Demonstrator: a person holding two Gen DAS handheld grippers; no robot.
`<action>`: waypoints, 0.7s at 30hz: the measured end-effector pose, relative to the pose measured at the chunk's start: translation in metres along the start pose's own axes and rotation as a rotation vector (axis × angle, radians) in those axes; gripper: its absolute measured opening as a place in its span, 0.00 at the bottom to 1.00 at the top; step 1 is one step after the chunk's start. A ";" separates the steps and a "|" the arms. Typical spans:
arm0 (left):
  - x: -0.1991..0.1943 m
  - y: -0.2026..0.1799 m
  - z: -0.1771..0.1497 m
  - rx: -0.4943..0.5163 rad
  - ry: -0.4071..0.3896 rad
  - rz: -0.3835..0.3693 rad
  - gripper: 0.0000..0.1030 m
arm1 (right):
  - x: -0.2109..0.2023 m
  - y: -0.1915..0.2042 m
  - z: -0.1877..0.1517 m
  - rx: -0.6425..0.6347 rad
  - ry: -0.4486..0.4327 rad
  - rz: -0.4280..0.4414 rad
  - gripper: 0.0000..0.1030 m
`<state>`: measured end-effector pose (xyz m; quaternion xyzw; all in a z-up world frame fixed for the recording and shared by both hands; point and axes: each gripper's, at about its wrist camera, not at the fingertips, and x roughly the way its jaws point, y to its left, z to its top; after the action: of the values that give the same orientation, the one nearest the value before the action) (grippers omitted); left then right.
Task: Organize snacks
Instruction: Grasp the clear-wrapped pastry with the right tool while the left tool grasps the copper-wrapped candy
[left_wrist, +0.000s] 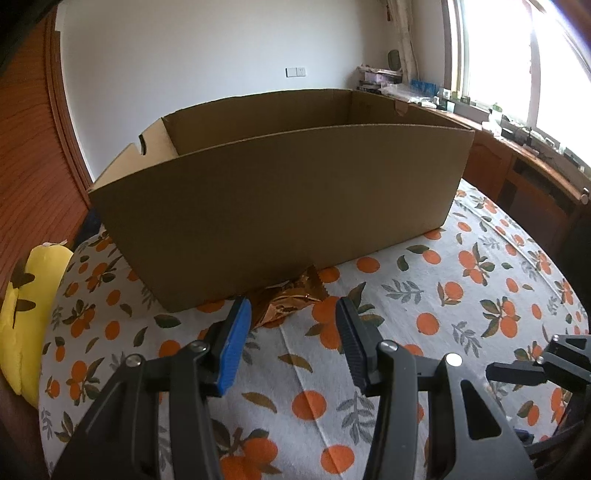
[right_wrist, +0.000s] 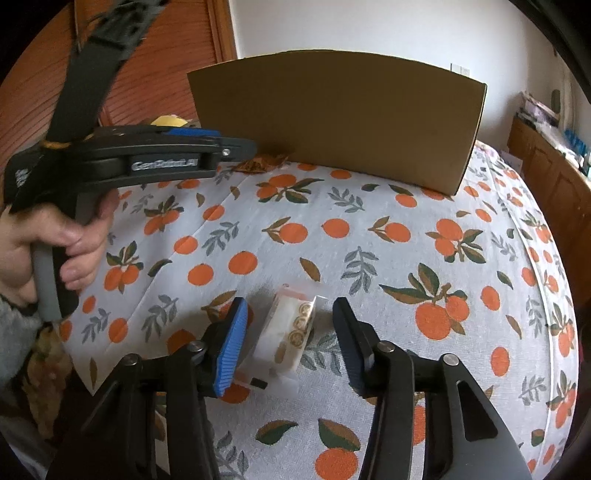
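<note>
A: Snack packs, two visible. Clear pack (right_wrist: 288, 334) with round gold-printed pieces inside, white and see-through wrap, lies flat on the worktop (right_wrist: 369, 258) on the orange-print cloth, well short of the cardboard box (right_wrist: 332, 118).
B: And the other one?
A: Shiny brown-gold foil pack (left_wrist: 291, 301), crinkled, serrated end, right at the foot of the box (left_wrist: 277, 210), touching or tucked under its near wall, can't tell which.
B: Fingers?
A: Right gripper (right_wrist: 286, 341) angled down, fingers partly open either side of the clear pack, blue pad (right_wrist: 231, 347) on the left, black one on the right, gaps both sides, nothing gripped. Left gripper (left_wrist: 291, 339) also tilted down, fingers partly open just in front of the foil pack, blue pad (left_wrist: 232, 345) near its edge, holding nothing.
B: Hand?
A: Left hand (right_wrist: 55, 236) wrapped around its gripper's handle, grey sleeve cuff at the wrist. Yellow plush (left_wrist: 26, 302) off the worktop's left edge.
</note>
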<state>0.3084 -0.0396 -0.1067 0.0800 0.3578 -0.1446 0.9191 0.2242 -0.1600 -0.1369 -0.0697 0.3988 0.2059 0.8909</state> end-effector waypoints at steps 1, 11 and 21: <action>0.001 -0.001 0.001 0.002 0.000 0.000 0.47 | 0.000 0.000 -0.001 -0.003 -0.002 -0.006 0.41; 0.011 -0.006 0.004 0.020 0.013 0.018 0.47 | -0.004 -0.003 -0.007 -0.008 -0.025 -0.030 0.19; 0.023 -0.012 0.010 0.046 0.023 0.033 0.47 | -0.015 -0.029 0.001 0.058 -0.072 -0.007 0.19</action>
<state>0.3265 -0.0585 -0.1155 0.1088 0.3635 -0.1369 0.9151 0.2281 -0.1908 -0.1265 -0.0379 0.3718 0.1935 0.9071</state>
